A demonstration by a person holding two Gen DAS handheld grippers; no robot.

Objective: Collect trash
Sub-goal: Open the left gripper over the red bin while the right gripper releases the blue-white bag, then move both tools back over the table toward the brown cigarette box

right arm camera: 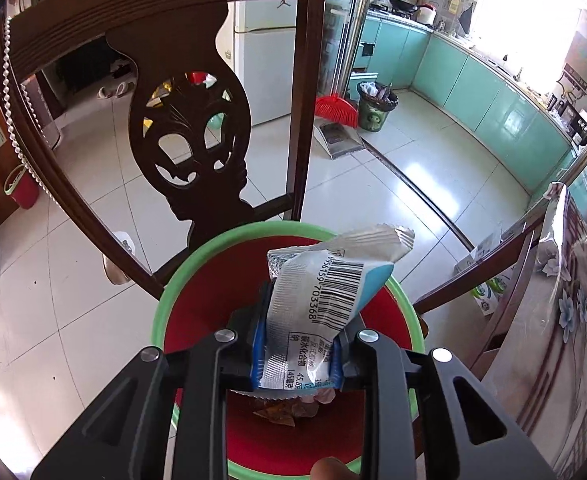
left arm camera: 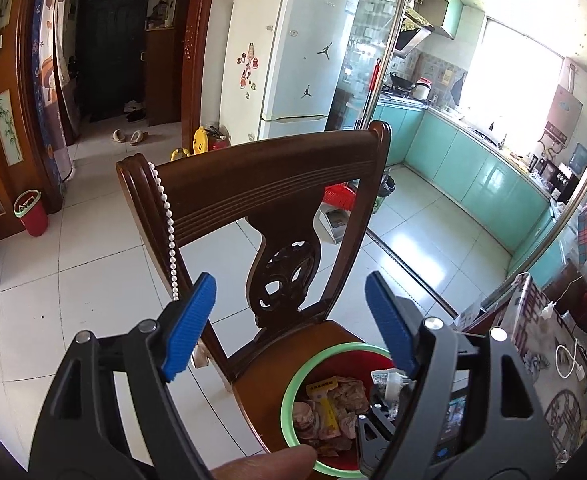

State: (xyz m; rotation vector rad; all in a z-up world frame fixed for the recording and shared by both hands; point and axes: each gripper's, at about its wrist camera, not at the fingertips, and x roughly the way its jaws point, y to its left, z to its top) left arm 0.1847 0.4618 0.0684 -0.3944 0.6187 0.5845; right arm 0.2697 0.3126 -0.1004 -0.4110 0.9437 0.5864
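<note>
Two handheld tongs above a red bin (right arm camera: 197, 312) with a green rim, standing on the seat of a dark carved wooden chair (left arm camera: 269, 188). Right tongs (right arm camera: 297, 356) closed on a silver and blue snack wrapper (right arm camera: 325, 292) with a barcode, held right over the bin's mouth. Left tongs (left arm camera: 293, 320) standing open, nothing between the blue pads, raised beside the bin. Crumpled wrappers and paper scraps (left arm camera: 329, 412) lying at the bin's bottom. Patterned desk (right arm camera: 569, 320) at the right edge
</note>
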